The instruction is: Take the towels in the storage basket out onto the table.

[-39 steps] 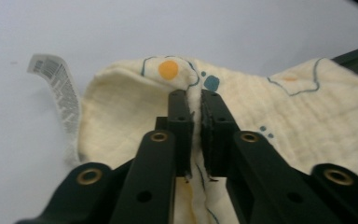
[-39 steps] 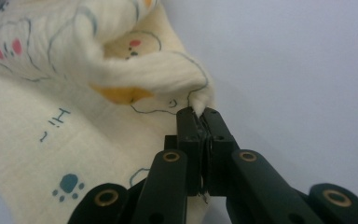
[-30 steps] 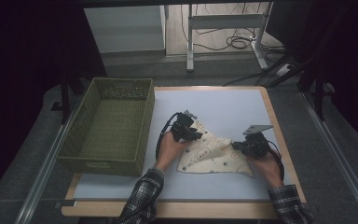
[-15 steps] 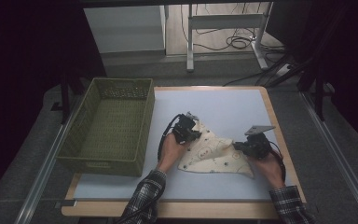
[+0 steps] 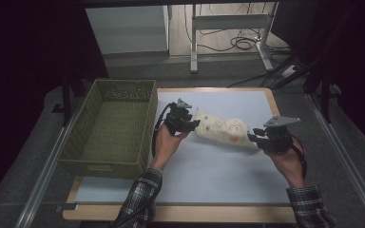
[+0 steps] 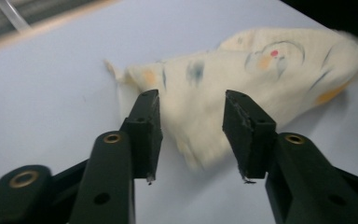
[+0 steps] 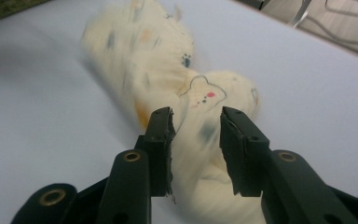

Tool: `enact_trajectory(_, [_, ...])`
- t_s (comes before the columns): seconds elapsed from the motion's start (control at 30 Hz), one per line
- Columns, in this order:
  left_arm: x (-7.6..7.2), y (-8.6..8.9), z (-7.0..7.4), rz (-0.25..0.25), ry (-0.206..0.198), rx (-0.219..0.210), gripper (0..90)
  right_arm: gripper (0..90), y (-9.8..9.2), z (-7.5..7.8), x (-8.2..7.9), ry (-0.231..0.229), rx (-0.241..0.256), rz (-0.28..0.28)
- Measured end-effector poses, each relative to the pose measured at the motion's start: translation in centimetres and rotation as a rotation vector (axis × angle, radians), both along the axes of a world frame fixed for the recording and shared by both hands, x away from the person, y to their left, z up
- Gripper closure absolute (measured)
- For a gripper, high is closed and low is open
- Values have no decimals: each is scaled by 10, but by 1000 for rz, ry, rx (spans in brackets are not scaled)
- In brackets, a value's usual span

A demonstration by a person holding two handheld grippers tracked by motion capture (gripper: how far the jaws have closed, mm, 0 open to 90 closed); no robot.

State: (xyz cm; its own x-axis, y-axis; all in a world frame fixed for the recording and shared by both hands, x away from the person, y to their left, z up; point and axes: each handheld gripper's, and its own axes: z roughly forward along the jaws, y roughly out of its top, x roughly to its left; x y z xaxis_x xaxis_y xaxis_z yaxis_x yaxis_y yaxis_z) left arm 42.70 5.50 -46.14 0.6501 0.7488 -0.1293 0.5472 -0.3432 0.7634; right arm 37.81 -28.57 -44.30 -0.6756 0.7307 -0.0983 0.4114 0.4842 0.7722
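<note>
- The left claw (image 5: pixel 193 124) sits at the cloth's left end in the high view, held in the person's left hand (image 5: pixel 165 142). In the left gripper view its jaws stand apart, with the cloth (image 6: pixel 242 79) showing in the gap between them; whether the pads touch the fabric cannot be told.
- The right claw (image 5: pixel 254 137) is at the cloth's right end in the high view, held in the right hand (image 5: pixel 287 159), with a grey three-cornered plate (image 5: pixel 281 121) on top. In the right gripper view its jaws are also apart, and the cloth (image 7: pixel 168 70) runs between and beyond them.
- The cloth (image 5: pixel 221 130) is cream with small coloured prints, including an outlined bear shape. It is bunched into a long roll lying between the two claws on the desk.
- The desk (image 5: pixel 218 185) has a pale blue-grey top with a wooden edge.
- A green woven basket (image 5: pixel 111 130) stands on the desk's left side, just beside the left hand.
- Both forearms come in from below in plaid sleeves (image 5: pixel 140 202).
</note>
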Motion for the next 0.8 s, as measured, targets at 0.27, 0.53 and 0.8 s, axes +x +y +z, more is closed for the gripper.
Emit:
enact_trajectory(0.27, [-8,6,-26,1,45,11,504,631,-23,-12,4,43,39,-55])
enact_trajectory(0.53, [14,-14,-58,16,121,18,462,528,-12,-34,30,96,93,-80])
enact_trajectory(0.8, [6,-18,-66,-37,119,26,862,862,2,-62,37,140,16,-81])
